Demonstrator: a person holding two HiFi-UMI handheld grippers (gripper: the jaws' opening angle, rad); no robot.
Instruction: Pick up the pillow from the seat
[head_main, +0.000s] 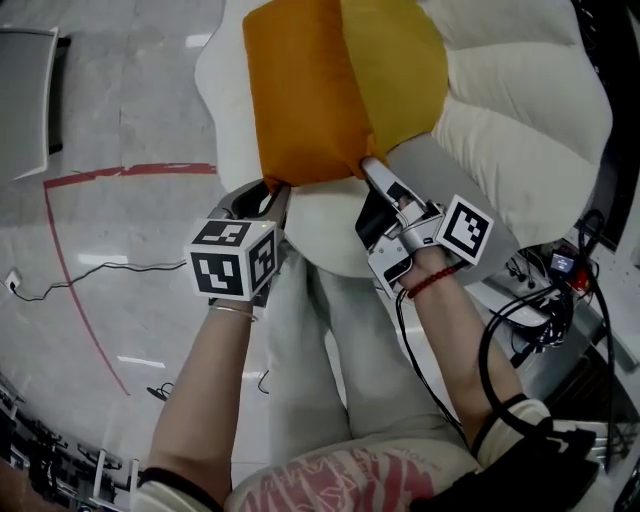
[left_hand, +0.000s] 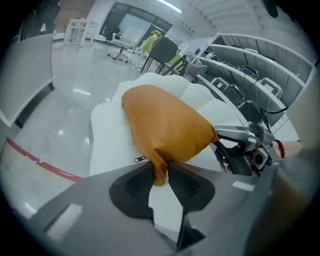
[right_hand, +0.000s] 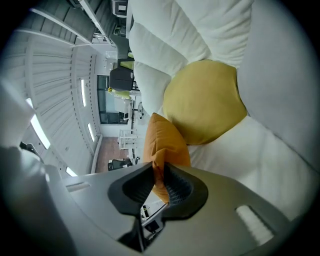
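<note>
An orange pillow (head_main: 300, 90) rests against the white cushioned seat (head_main: 520, 110), beside a yellow pillow (head_main: 400, 60). My left gripper (head_main: 272, 192) is shut on the orange pillow's near left corner; in the left gripper view the fabric (left_hand: 160, 170) is pinched between the dark pads. My right gripper (head_main: 368, 168) is shut on the near right corner, with the fabric (right_hand: 161, 172) squeezed between its pads in the right gripper view. The orange pillow (left_hand: 165, 125) bulges above the seat, and the right gripper (left_hand: 240, 145) shows at its far corner. The yellow pillow (right_hand: 205, 102) lies behind.
The white seat (left_hand: 110, 135) stands on a glossy grey floor with a red line (head_main: 110, 175). Cables and equipment (head_main: 550, 290) crowd the right side. A grey panel (head_main: 25, 95) stands at the left. The person's legs (head_main: 330, 350) are just before the seat.
</note>
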